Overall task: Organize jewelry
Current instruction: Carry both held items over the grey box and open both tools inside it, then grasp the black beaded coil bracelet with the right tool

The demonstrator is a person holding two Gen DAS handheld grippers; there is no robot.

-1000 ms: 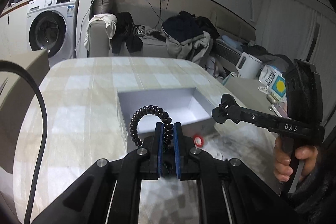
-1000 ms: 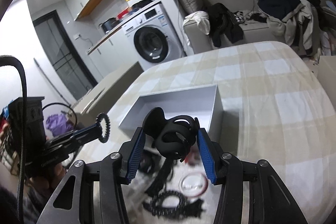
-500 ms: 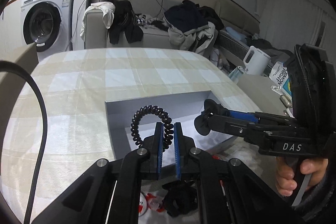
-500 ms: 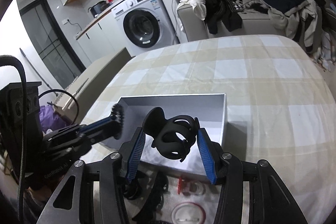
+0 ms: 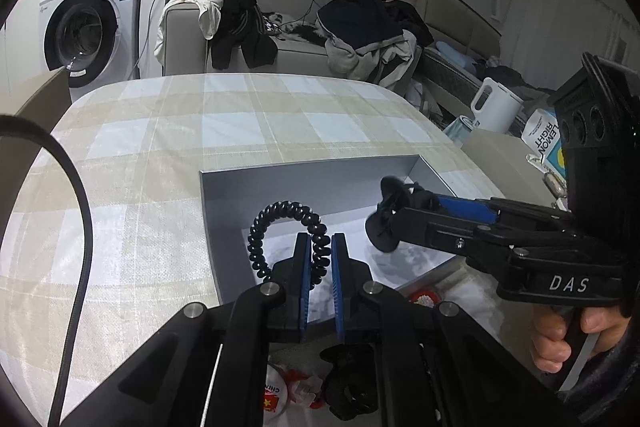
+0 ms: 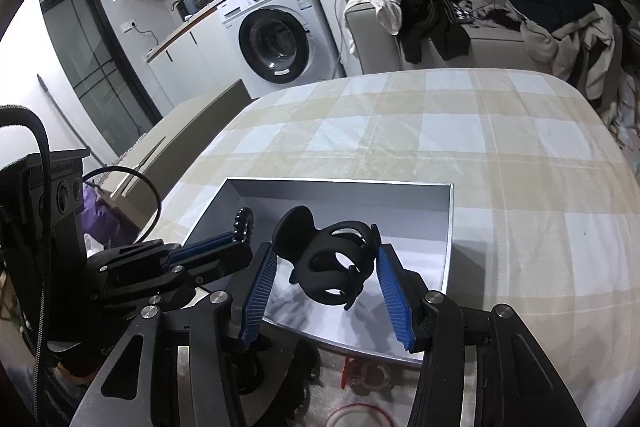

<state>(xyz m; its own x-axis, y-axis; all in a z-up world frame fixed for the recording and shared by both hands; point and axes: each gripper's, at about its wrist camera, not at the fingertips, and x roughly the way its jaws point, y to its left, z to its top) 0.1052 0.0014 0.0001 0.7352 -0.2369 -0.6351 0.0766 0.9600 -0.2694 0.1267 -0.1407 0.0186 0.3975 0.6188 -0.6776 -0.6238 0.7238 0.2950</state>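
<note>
A shallow grey open box (image 5: pixel 304 173) (image 6: pixel 340 185) lies on the checked tablecloth. My left gripper (image 5: pixel 319 245) is shut on a black spiral hair tie (image 5: pixel 280 215), held over the box's near left part; it also shows in the right wrist view (image 6: pixel 243 227). My right gripper (image 6: pixel 326 259) is shut on a black hair claw clip (image 6: pixel 328 259) and holds it above the box's near edge. The clip (image 5: pixel 386 219) and right gripper show in the left wrist view too.
Loose items lie on the table near me: a black clip (image 5: pixel 348 387), red-and-white packets (image 5: pixel 296 383) and clear rings with red trim (image 6: pixel 356 415). A sofa with clothes (image 5: pixel 360 23) and a washing machine (image 6: pixel 276 39) stand beyond the table.
Both grippers have moved forward from the pile of loose items to over the box, each still holding its item.
</note>
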